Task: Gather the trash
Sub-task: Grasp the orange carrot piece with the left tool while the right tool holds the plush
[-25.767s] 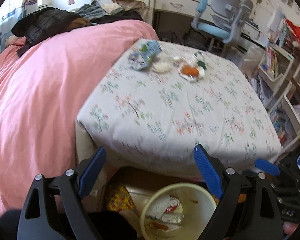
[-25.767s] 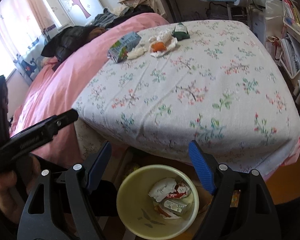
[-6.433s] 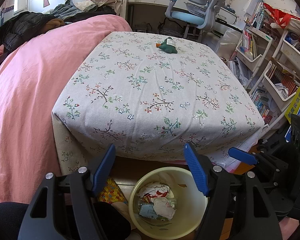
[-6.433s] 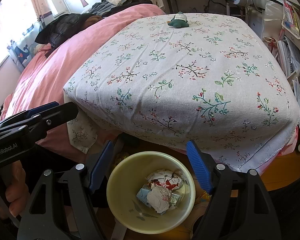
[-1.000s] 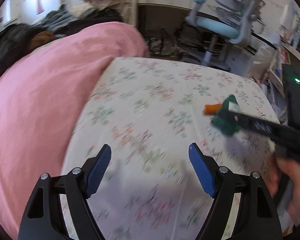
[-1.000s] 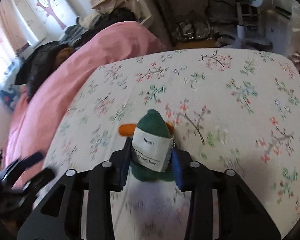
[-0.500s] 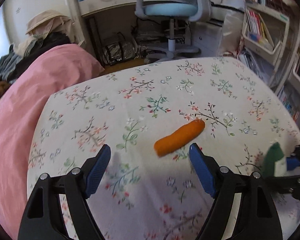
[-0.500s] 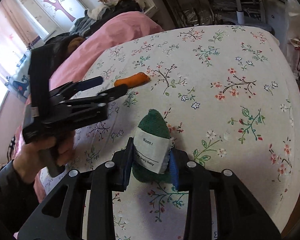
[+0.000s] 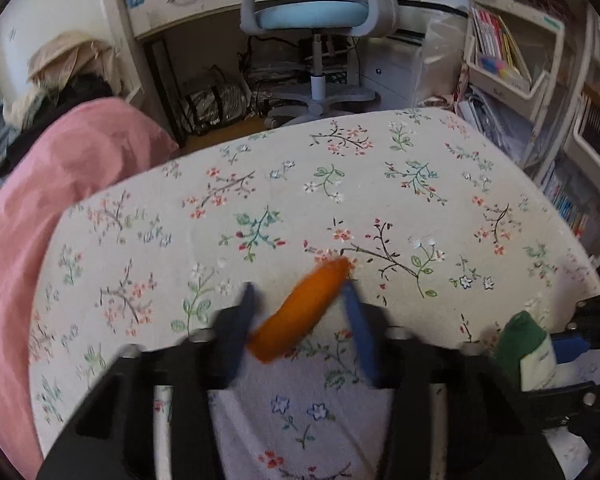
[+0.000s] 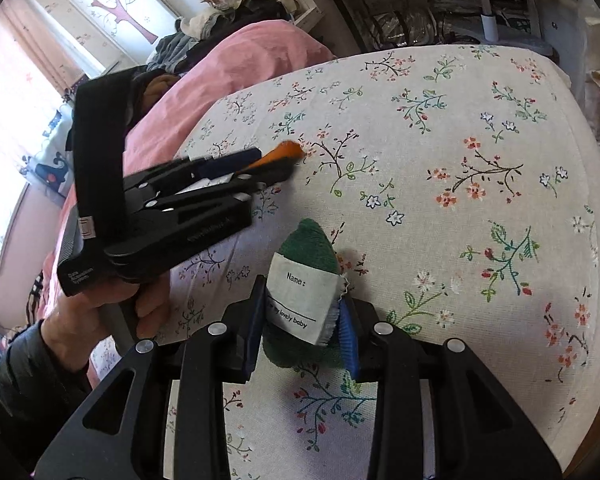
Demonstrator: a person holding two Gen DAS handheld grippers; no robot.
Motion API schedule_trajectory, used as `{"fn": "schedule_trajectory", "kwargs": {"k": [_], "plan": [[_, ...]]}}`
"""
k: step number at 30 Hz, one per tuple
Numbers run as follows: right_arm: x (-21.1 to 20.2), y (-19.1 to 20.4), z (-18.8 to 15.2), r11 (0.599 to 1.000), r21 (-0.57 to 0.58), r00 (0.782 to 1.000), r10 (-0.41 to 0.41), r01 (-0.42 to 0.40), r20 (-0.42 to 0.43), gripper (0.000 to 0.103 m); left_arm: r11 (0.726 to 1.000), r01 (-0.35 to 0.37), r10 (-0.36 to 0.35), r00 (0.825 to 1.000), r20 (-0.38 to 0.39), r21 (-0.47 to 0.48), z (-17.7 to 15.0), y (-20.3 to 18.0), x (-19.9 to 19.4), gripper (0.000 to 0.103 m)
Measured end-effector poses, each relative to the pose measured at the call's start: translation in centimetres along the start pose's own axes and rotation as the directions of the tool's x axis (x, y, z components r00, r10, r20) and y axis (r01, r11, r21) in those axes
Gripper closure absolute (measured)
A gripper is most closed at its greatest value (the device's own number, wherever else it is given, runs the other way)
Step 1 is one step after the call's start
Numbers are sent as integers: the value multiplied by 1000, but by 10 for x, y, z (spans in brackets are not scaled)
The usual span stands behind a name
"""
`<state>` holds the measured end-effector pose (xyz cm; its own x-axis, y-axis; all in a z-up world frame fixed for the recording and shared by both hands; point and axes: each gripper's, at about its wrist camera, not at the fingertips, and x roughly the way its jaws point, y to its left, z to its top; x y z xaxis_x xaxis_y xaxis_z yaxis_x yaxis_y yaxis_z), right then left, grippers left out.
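Tool jaws on the left tool point(image 9: 298, 300) have just been closing around an orange piece point(image 9: 298, 314) lying mid-bed on the flowered bed cover point(image 9: 380, 184). Nearer the right edge, the right tool point(image 10: 302, 322) grips a green stuffed toy point(image 10: 308, 248) by its white label.

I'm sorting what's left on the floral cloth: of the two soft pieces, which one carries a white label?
The green plush piece in the right gripper carries it; its label reads "Name:". The orange piece between the left gripper's closing jaws is plain.
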<state>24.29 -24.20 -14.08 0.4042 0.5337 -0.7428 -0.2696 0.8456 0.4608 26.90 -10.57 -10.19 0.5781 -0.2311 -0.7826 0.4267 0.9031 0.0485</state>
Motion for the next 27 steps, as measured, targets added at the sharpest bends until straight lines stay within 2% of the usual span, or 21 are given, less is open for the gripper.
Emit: {"fn": "schedule_trajectory", "kwargs": {"k": [2, 9, 13, 17, 18, 22, 25, 27], "plan": [[0, -1, 0, 1000, 25, 1000, 18, -18, -1, 71, 1000, -2, 2, 1000, -13, -30, -4, 6, -4, 86], [-11, 4, -5, 991, 97, 995, 93, -96, 40, 71, 975, 63, -73, 997, -37, -211, -38, 30, -36, 87], [-30, 21, -10, 986, 99, 988, 123, -133, 98, 71, 952, 88, -87, 996, 15, -292, -58, 35, -76, 87], [-48, 41, -22, 985, 93, 981, 134, -147, 139, 71, 912, 112, -79, 992, 101, -393, -80, 37, -124, 87], [-49, 47, -26, 989, 79, 984, 118, -129, 136, 71, 905, 112, -71, 991, 114, -410, -85, 38, -132, 87], [-46, 64, -36, 997, -25, 990, -75, 78, 116, 68, 850, 125, -61, 988, 141, -512, -119, 47, -165, 87], [-29, 58, -38, 993, 5, 989, -118, 118, 85, 55, 836, 127, -58, 988, 144, -534, -134, 46, -178, 87], [-21, 57, -38, 988, 10, 984, -151, 151, 92, 51, 836, 117, -49, 989, 141, -536, -142, 46, -184, 87]]}}
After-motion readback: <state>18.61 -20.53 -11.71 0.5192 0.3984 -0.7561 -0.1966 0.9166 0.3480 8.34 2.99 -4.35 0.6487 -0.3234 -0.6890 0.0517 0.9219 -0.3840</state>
